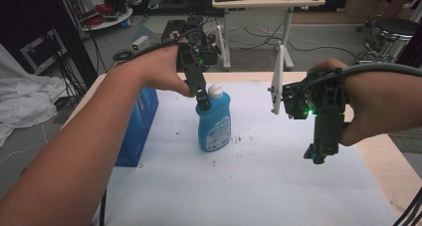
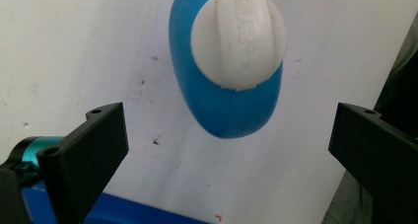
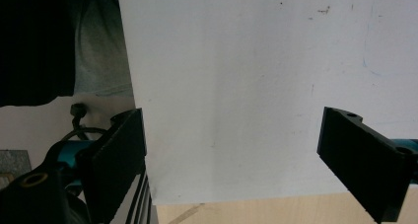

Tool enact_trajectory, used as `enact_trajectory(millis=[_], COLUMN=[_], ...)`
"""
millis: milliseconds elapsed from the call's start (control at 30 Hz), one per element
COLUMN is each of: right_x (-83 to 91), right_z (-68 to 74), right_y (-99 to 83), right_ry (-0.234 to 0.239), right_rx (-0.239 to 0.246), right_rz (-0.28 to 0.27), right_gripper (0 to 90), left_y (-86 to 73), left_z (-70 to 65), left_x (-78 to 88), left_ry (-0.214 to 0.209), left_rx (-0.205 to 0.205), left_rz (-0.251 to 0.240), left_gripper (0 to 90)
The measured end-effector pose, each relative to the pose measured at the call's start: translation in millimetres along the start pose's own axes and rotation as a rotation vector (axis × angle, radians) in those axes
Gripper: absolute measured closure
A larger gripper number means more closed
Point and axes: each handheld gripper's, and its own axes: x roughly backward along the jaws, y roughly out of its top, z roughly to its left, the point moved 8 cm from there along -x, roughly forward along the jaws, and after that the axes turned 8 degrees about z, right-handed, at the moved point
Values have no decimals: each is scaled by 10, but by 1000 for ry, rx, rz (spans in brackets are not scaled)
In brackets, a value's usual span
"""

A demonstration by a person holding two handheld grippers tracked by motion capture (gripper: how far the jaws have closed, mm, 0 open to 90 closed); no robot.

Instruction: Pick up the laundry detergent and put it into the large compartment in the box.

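Bottle (image 1: 214, 119) stands upright mid-sheet (image 1: 259, 186), long axis vertical, white cap (image 2: 239, 36) on top. L gripper (image 1: 203, 100) hangs right over it, pointing down, jaws spread wide w/ nothing between them; in left gripper view the cap sits ahead, between the 2 jaws. R gripper (image 1: 314, 156) is well apart to the right, also spread, empty. L is nearer; I'd say straight down, then close.

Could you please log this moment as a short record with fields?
object: blue bottle with white cap, upright on the white sheet
left tool: open, at the bottle's top, jaws either side, not touching
right tool: open, above bare sheet, apart from the bottle
beside bottle: blue box
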Motion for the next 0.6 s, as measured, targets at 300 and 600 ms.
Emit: enact_trajectory(millis=[300,600], right_x=[-20,-48], right_z=[16,23], right_y=[-12,-52], right_ry=[0,6], right_rx=[-5,-18], right_rz=[-2,1], right_gripper=[105,105], left_y=[158,287], left_z=[-55,-54], left_x=[-186,-360], left_ry=[-32,-21], left_rx=[18,28], left_rz=[6,17], left_gripper=[17,17])
